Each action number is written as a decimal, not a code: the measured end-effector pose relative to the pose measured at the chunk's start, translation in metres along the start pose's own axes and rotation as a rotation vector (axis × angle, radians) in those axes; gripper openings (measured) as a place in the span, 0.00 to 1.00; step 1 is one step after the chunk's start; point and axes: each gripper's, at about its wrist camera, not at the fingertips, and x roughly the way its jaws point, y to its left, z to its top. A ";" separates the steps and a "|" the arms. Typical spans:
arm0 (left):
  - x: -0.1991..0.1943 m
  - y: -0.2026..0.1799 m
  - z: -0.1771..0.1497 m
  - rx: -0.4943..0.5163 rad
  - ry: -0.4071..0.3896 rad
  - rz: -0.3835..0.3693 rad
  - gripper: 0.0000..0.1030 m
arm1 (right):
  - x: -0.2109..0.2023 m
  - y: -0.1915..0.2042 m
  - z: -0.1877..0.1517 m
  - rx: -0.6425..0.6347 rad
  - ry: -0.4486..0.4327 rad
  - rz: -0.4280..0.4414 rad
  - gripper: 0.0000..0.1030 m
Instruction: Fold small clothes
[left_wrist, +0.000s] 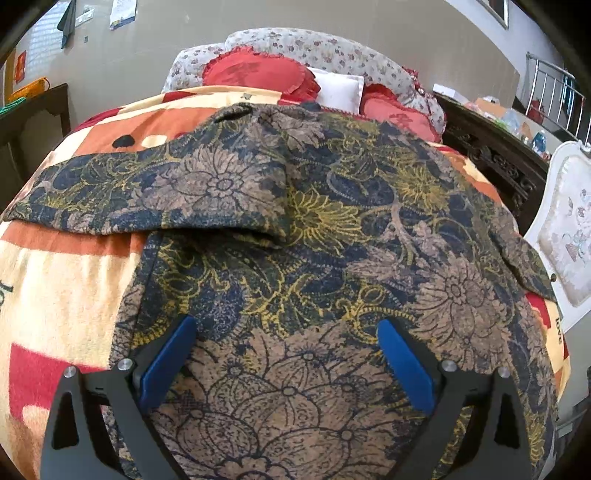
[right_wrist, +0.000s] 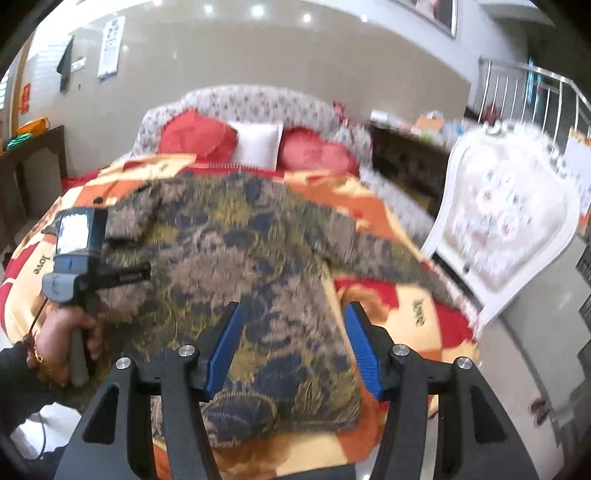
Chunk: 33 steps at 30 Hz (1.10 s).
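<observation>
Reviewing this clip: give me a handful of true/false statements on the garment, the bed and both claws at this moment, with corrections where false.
1. The floral garment lies on the patterned blanket. True.
2. The right claw is clamped on a fold of the garment. False: its blue pads stand apart above the cloth, gripping nothing.
3. The left claw stands open over the garment. True.
4. Two red pillows flank a white pillow at the head of the bed. True.
5. The white chair stands on the left side of the bed in the right wrist view. False: it stands on the right.
6. The person's hand is bare and empty. False: it grips the left claw's handle.
</observation>
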 end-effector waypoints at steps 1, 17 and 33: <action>-0.002 0.000 0.000 -0.001 -0.008 -0.004 0.98 | 0.001 0.002 0.001 -0.011 0.005 0.001 0.65; -0.013 -0.022 -0.002 0.111 -0.034 -0.068 0.98 | 0.031 0.002 -0.018 0.010 0.218 0.093 0.65; -0.002 -0.015 -0.008 0.094 0.011 -0.036 0.98 | 0.033 -0.001 -0.023 0.028 0.231 0.106 0.65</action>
